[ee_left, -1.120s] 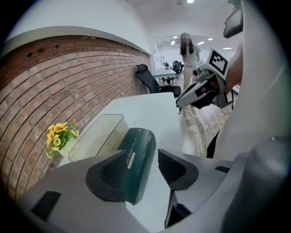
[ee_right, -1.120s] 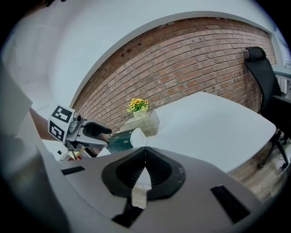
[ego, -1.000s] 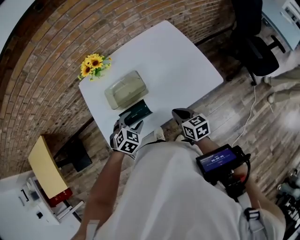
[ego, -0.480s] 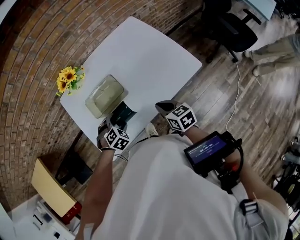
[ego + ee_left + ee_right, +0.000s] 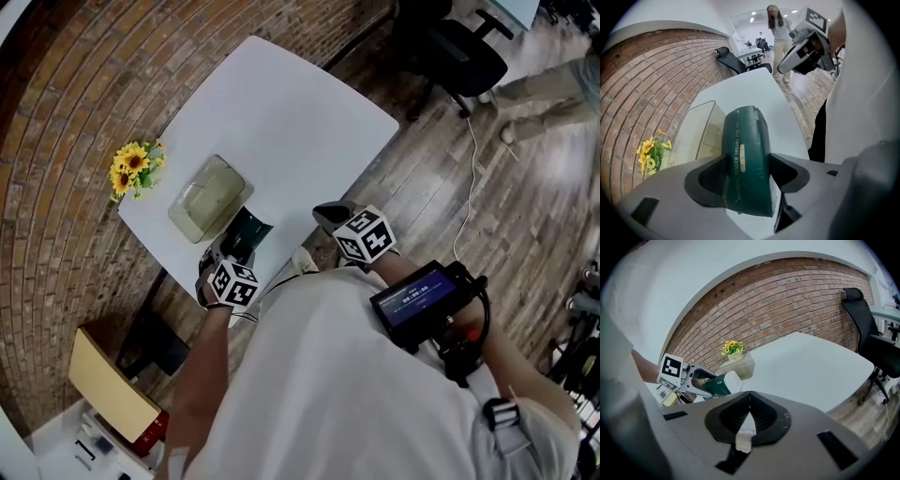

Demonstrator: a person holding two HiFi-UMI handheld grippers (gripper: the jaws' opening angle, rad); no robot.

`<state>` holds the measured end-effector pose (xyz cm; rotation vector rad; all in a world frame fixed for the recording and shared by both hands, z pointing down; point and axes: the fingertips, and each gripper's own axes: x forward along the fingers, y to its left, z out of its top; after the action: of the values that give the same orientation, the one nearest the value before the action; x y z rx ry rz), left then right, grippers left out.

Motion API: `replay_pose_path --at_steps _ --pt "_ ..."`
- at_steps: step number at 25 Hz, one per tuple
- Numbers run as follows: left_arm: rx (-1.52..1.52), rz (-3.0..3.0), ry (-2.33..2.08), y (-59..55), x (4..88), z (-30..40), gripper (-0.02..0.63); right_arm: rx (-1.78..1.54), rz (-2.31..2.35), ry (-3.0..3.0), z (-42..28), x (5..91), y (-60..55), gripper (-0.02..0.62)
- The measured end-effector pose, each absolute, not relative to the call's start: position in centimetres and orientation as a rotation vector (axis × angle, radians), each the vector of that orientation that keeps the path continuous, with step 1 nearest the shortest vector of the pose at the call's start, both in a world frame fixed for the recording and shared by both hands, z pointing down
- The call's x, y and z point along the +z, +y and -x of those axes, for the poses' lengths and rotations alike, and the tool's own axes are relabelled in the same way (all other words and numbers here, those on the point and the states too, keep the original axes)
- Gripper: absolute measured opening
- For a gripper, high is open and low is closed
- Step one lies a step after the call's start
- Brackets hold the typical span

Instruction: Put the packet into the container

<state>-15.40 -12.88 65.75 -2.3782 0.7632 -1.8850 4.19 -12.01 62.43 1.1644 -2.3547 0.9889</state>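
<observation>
Packet: dark green packet (image 5: 744, 154), narrow side with gold print facing the left gripper view. It is over the near edge of the white surface (image 5: 281, 112), just beside the container's near end. Whether it rests on the surface or is lifted off it cannot be told.
Left gripper (image 5: 747, 174): jaws clamped on the packet, one pad against each of its sides. They have just been closing on it. The gripper points steeply down.
Container: translucent box (image 5: 206, 195) standing on the surface, between the packet and the sunflowers.
Right gripper (image 5: 748, 420): jaws together, nothing between them. Held at the near edge of the surface, apart from the packet and to the right of the left gripper.
Sunflowers: small yellow bunch (image 5: 131, 169) at the corner of the surface, just beyond the container.
Surroundings: brick wall (image 5: 787, 301) behind the surface, wood floor (image 5: 469, 206), black office chair (image 5: 459, 52) past the far corner.
</observation>
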Motion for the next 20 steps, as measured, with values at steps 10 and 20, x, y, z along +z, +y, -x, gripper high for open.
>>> replay_pose_path --at_steps 10,20 --pt "-1.793 2.560 0.837 -12.8 63.8 13.8 0.293 1.000 -1.168 -2.353 -4.4 62.7 -11.9 0.008" --pt "-1.623 2.588 0.841 -13.3 58.8 12.4 0.291 1.007 -1.181 -2.354 -4.6 62.8 -12.0 0.008"
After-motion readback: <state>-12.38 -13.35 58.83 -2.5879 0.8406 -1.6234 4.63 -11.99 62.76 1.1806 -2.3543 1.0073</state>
